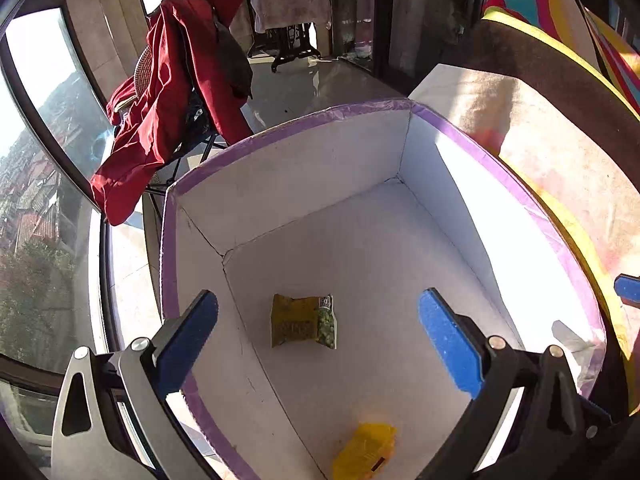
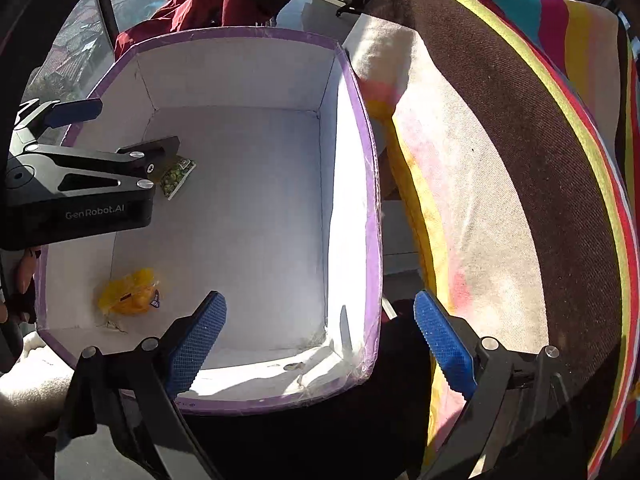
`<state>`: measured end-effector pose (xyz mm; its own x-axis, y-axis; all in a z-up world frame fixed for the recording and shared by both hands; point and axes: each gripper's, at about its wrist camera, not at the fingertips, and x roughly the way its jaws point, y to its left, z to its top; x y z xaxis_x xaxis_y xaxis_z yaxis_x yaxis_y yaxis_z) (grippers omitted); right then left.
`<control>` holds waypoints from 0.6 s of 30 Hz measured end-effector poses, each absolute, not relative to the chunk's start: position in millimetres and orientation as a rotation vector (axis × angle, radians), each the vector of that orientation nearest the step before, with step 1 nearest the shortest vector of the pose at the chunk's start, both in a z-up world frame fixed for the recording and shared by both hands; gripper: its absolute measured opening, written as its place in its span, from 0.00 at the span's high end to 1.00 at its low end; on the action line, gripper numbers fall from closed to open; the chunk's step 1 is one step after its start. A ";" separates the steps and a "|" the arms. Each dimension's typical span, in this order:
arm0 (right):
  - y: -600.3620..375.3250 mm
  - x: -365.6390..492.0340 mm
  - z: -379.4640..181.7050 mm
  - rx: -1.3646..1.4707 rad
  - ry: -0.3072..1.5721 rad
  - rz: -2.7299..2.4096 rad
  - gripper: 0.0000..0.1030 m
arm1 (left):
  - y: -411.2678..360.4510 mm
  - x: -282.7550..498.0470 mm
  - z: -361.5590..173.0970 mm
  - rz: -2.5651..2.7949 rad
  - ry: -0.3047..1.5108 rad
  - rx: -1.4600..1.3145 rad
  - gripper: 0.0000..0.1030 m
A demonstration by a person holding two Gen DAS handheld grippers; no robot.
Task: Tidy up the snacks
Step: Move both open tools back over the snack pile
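A white box with a purple rim [image 1: 280, 128] [image 2: 372, 216] holds two snacks. A yellow-green pea packet [image 1: 303, 321] [image 2: 176, 178] lies on the box floor. A yellow packet [image 1: 366, 454] [image 2: 130, 292] lies nearer the front wall. My left gripper [image 1: 318, 332] is open and empty above the box, the pea packet below between its blue pads; it also shows in the right wrist view [image 2: 120, 128]. My right gripper [image 2: 320, 340] is open and empty over the box's near right corner.
A striped cushion [image 2: 500, 184] [image 1: 560, 152] presses against the box's right side. A red jacket on a chair [image 1: 172, 92] stands behind the box by the curved window [image 1: 36, 168].
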<state>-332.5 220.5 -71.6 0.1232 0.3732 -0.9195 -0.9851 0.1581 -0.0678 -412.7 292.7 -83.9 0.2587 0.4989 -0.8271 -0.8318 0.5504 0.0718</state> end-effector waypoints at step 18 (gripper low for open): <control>-81.9 -142.3 59.4 -0.074 0.590 0.573 0.05 | 142.8 -149.8 97.0 0.148 0.593 -0.266 0.02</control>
<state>-142.3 -81.9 59.4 0.6802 0.4899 -0.5453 -0.5309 0.8422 0.0943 -149.8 142.8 97.0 0.8202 0.0609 -0.5688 -0.2128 0.9554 -0.2046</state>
